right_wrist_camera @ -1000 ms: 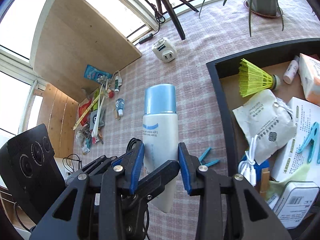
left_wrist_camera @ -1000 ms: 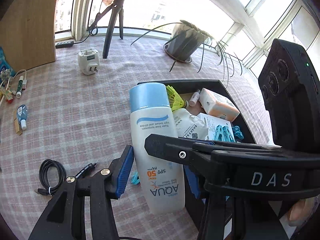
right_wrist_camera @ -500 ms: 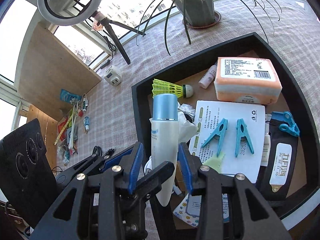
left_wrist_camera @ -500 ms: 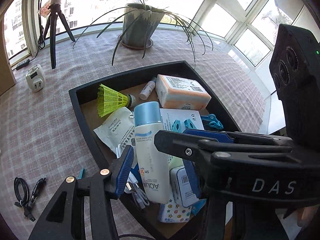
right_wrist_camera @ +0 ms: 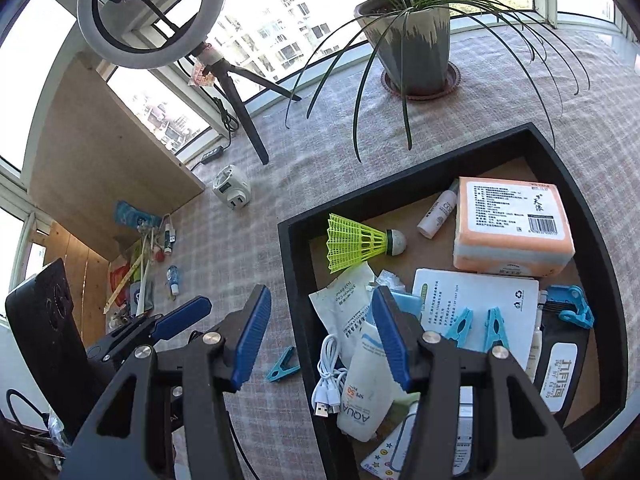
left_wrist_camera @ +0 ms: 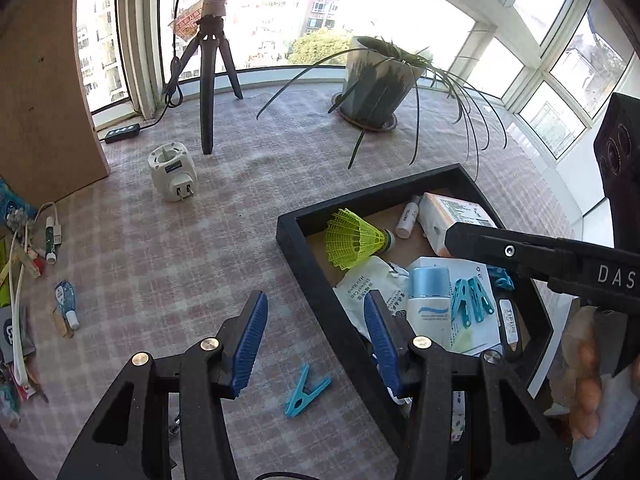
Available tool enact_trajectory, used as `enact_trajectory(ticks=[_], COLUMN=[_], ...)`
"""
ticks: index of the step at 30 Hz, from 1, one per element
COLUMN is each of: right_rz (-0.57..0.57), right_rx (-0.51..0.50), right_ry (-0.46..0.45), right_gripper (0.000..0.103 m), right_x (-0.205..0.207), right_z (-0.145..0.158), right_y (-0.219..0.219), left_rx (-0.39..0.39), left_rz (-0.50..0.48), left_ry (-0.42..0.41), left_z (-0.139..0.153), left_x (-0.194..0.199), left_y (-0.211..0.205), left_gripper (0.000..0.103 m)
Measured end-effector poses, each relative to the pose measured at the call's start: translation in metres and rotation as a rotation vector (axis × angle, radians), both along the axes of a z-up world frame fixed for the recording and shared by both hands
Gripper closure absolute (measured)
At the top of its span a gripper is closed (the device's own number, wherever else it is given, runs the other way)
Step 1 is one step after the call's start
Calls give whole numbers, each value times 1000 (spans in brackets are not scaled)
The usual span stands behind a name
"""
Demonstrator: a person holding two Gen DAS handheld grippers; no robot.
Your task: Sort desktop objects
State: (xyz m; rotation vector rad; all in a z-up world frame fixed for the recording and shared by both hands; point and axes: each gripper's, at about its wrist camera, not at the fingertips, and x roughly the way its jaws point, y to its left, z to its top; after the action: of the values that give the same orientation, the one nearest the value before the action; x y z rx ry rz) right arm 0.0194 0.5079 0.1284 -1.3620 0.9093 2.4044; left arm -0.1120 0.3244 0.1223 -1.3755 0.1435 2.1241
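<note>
The white sunscreen bottle with a blue cap [right_wrist_camera: 366,384] lies in the black tray [right_wrist_camera: 291,280], on top of packets and a white cable. In the left wrist view the bottle [left_wrist_camera: 430,304] shows just past the tray's [left_wrist_camera: 304,264] near rim. My right gripper [right_wrist_camera: 320,336] hangs above the tray's left rim. Its jaws are opening and nothing is between its blue pads [right_wrist_camera: 252,336]. My left gripper [left_wrist_camera: 316,340] is open and empty over the tablecloth beside the tray. A blue clothes peg [left_wrist_camera: 306,390] lies on the cloth near the tray.
The tray also holds a yellow shuttlecock [right_wrist_camera: 356,242], an orange and white box [right_wrist_camera: 512,228], blue pegs and papers. A white plug adaptor [left_wrist_camera: 172,170], a tripod [left_wrist_camera: 208,92] and a plant pot [right_wrist_camera: 412,48] stand behind. Small clutter [left_wrist_camera: 24,260] lies by the wooden board at left.
The bottle was carried from over the cloth to the tray and now lies there, let go by my right gripper. Both grippers have drawn back and up, off to the tray's left.
</note>
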Motion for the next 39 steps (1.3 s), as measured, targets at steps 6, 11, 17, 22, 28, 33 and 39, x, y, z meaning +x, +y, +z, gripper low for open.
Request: enact_trajectory(ticks=[6, 11, 17, 22, 28, 33, 39], right_rz=[94, 171, 234, 245, 273, 280, 277], right_rx=[57, 87, 79, 36, 19, 0, -55], right_ry=[-1, -40, -90, -126, -179, -216, -227], right_gripper=[51, 51, 53, 57, 57, 66, 70], right_x=[-77, -141, -207, -249, -290, -307, -310], right_z=[12, 1, -25, -48, -73, -93, -109], right_y=[-6, -16, -24, -26, -35, -37, -38], left_rx=[-24, -43, -50, -47, -39, -30, 29], left_rz=[117, 171, 180, 169, 149, 146, 152], left_ry=[5, 6, -28, -61, -59, -87, -121], left_z=[-7, -23, -48, -69, -83, -97, -107], left_x=[-64, -98, -131, -154, -169, -180, -186], left_y=[-35, -51, -55, -51, -44, -42, -40], left_gripper=[55, 54, 54, 54, 46, 46, 47])
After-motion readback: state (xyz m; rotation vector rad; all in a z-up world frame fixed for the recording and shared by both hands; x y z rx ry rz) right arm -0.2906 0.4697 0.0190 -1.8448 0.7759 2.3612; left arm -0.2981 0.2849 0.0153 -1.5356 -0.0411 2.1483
